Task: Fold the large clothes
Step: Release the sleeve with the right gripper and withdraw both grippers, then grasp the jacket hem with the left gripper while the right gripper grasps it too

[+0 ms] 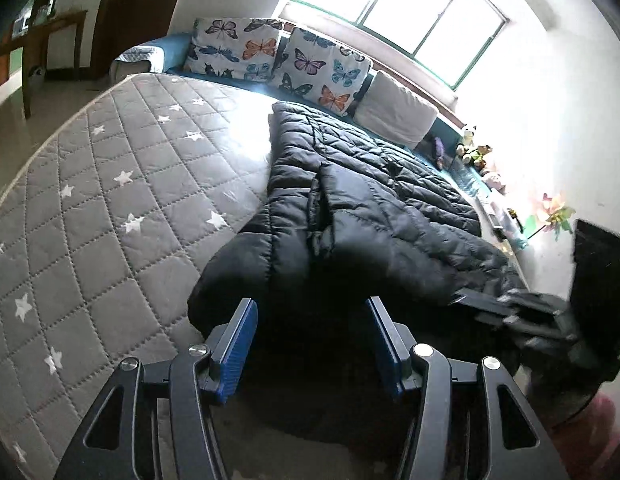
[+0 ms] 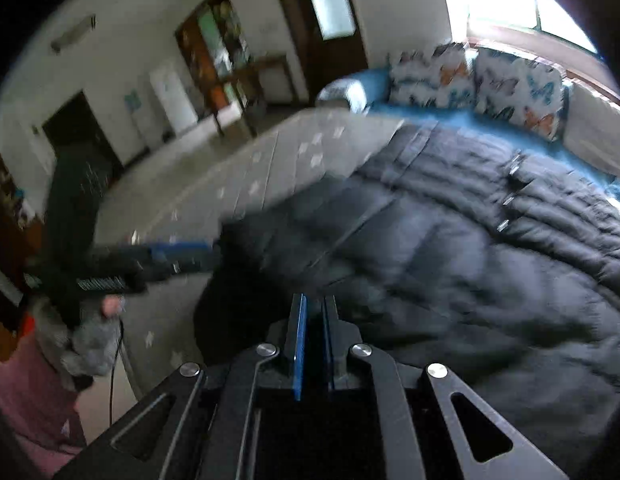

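- Your left gripper [image 1: 312, 346] sits low over the near end of the black puffer coat [image 1: 374, 216]. Its jaws stand wide apart, with nothing between the blue pads [image 1: 240, 350].
- From the right wrist view, that same gripper reaches in from the left, level with the bed. Its blue tips are at the coat's near-left edge; blur hides whether they touch it.
- Your right gripper [image 2: 313, 344] points across the coat's near part. Its jaws are pressed together, pad against pad. You cannot tell whether any fabric is pinched between them.
- In the left wrist view the right gripper shows only as a dark blur at the coat's right corner.
- The coat lies spread on the right half of the grey quilted mattress [image 1: 110, 200] with white stars. One sleeve is folded in over the body, and its far end reaches toward the pillows.
- Two butterfly-print pillows [image 1: 278, 56] and a plain white pillow [image 1: 394, 110] lean along the far side under the window [image 1: 394, 4].
- Small plush toys [image 1: 476, 154] line the sill at the far right.
- The left half of the mattress is bare quilting out to its rounded edge, with floor beyond.
- The coat's right side runs close to the wall-side edge of the bed.
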Action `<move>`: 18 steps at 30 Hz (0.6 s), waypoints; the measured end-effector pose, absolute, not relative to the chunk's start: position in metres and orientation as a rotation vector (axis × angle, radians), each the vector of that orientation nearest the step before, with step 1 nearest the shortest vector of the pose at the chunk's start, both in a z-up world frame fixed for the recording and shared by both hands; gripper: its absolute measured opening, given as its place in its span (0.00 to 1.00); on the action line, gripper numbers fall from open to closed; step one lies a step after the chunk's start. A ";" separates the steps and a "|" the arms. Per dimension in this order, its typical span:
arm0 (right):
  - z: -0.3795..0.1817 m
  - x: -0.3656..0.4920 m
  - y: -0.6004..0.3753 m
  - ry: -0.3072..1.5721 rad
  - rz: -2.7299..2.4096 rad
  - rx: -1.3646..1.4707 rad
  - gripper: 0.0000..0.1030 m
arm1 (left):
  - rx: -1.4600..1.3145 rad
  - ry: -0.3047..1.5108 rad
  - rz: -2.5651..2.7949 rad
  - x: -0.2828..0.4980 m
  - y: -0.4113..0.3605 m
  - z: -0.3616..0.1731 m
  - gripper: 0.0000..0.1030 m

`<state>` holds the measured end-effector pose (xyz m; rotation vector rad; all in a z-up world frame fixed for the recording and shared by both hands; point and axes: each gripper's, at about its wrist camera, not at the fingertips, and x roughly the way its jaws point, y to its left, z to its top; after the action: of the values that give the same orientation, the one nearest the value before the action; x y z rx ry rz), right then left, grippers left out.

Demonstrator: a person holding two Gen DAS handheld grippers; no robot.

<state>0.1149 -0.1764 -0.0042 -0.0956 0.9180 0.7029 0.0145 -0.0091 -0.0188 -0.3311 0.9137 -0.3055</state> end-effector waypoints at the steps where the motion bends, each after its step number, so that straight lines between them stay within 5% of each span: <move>1: -0.004 0.113 -0.173 0.920 0.707 -0.109 0.10 | -0.327 0.903 -0.307 0.013 -0.010 -0.016 0.57; 8: 0.046 0.092 -0.203 0.855 0.712 -0.132 0.15 | -0.297 0.783 -0.311 0.010 -0.016 0.033 0.57; 12: 0.062 0.092 -0.246 0.823 0.580 -0.145 0.57 | -0.223 0.770 -0.355 0.027 -0.046 0.056 0.57; 18: 0.056 0.124 -0.318 0.854 0.354 -0.116 0.57 | -0.117 0.785 -0.426 0.070 -0.096 0.063 0.57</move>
<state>0.1242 -0.3185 0.0563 -0.1165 0.8540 0.3536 0.0701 -0.0957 0.0627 -0.1173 0.7854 -0.4258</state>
